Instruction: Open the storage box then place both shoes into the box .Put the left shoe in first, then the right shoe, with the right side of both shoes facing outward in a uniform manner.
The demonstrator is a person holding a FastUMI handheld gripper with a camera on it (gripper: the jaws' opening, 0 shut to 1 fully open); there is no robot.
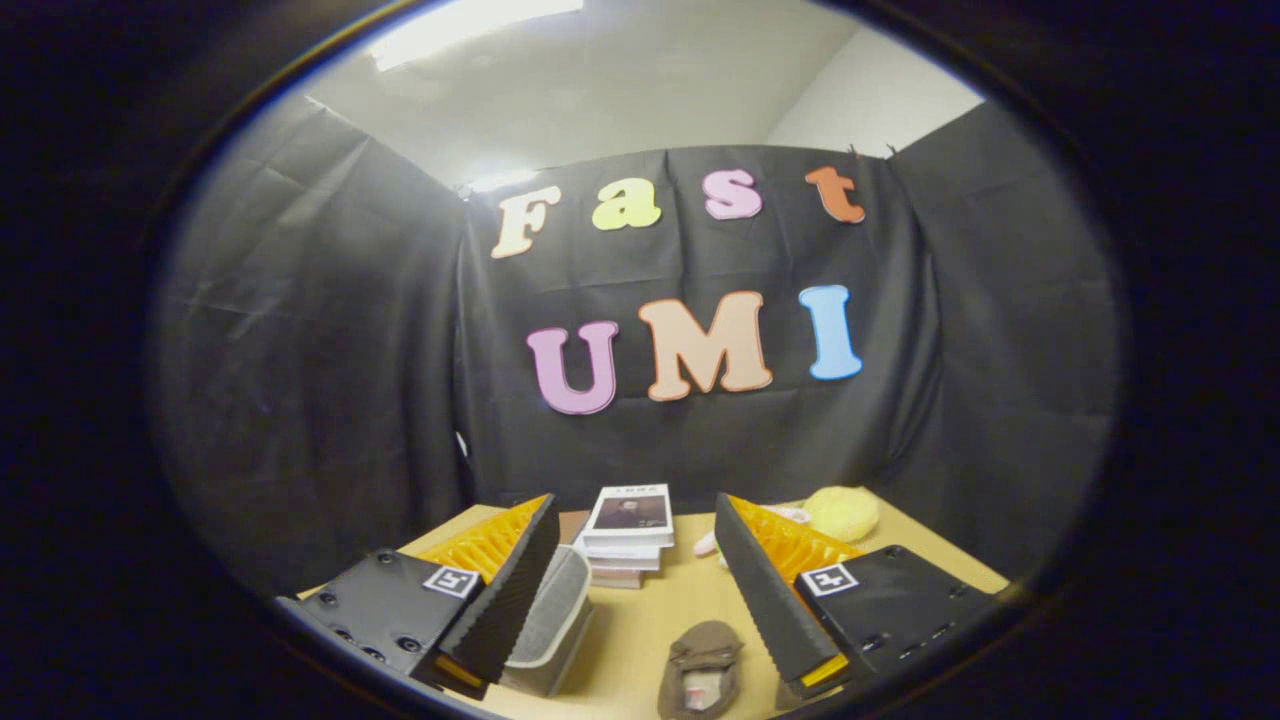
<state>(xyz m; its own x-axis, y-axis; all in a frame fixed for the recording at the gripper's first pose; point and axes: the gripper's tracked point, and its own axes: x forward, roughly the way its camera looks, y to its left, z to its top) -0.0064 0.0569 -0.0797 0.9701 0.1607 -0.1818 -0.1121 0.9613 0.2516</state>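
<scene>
My gripper (640, 590) is open, its two fingers spread wide above the table with nothing between them. A brown shoe (700, 670) lies on the tan table (650, 610), low between the fingers and close to the right one, its opening facing up. A grey fabric storage box (555, 620) sits beside and partly behind the left finger (510, 590), so part of it is hidden; I cannot tell whether it is open.
A stack of books (628, 535) stands on the table beyond the fingers. A yellow plush toy (842, 512) and a small pink-and-white item (708, 545) lie behind the right finger. Black cloth walls close off the back and both sides.
</scene>
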